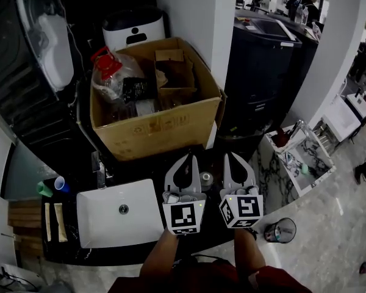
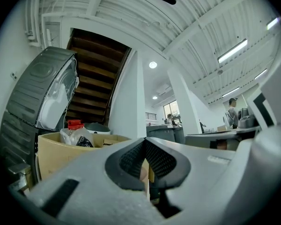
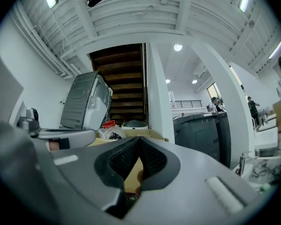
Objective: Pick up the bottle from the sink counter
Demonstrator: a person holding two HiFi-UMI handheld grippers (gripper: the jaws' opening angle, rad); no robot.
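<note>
your left claw [image 1: 184,160] and right claw [image 1: 233,159] are both shut and empty, side by side above the counter [image 1: 140,166], right of the sink [image 1: 91,203]. the bottle [image 1: 205,179], judged to be the small round-topped item between them, stands untouched. opening, approach, grasp and lift all remain for you.

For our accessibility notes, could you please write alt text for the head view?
The left gripper and right gripper, both shut and empty, hover side by side over a dark counter beside a white sink. Behind stands a cardboard box holding a red-capped jug.
</note>
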